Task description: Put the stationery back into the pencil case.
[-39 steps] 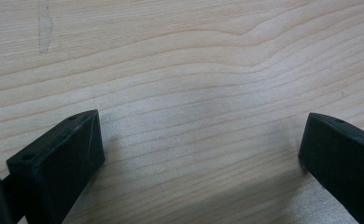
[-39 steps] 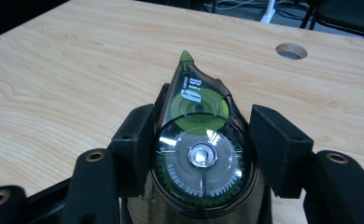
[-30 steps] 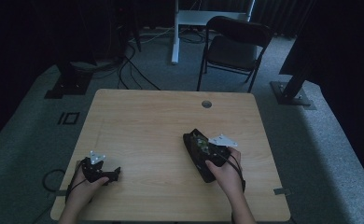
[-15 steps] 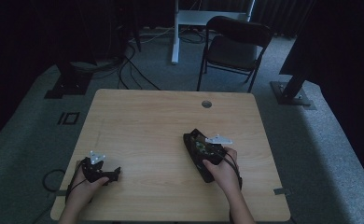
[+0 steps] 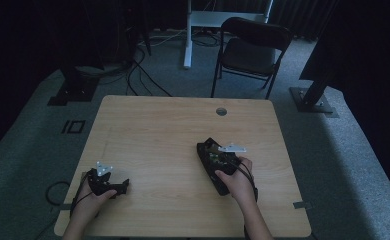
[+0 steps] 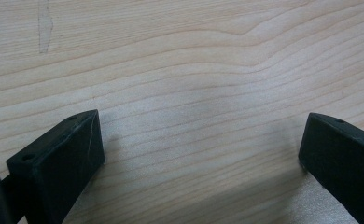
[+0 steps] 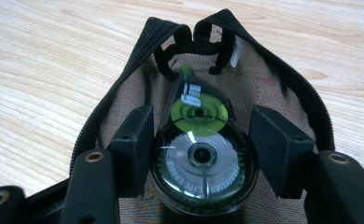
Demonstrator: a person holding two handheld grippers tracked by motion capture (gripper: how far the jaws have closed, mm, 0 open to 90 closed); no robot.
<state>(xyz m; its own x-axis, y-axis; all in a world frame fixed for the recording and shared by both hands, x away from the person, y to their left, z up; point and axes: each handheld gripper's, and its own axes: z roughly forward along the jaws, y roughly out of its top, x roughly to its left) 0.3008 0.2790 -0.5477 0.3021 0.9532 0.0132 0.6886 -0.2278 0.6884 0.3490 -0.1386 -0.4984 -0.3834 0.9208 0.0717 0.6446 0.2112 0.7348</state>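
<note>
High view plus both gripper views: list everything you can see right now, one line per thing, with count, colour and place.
Table: one, light wood, centre; round cable hole near its far edge.
Zip case: one, black with mesh lining, open on the table's right half, around the right gripper's fingers.
Round device: one, dark rim, silver and green discs, inside the case between the fingers.
Folding chair: one, black, beyond the table.
Desk frame: one, white, far centre.
Cables: several, black, floor at far left.
Left gripper: one, black, open over bare wood.
Right gripper: one, black, closed on the round device.
Hands: two, at the near edge.
</note>
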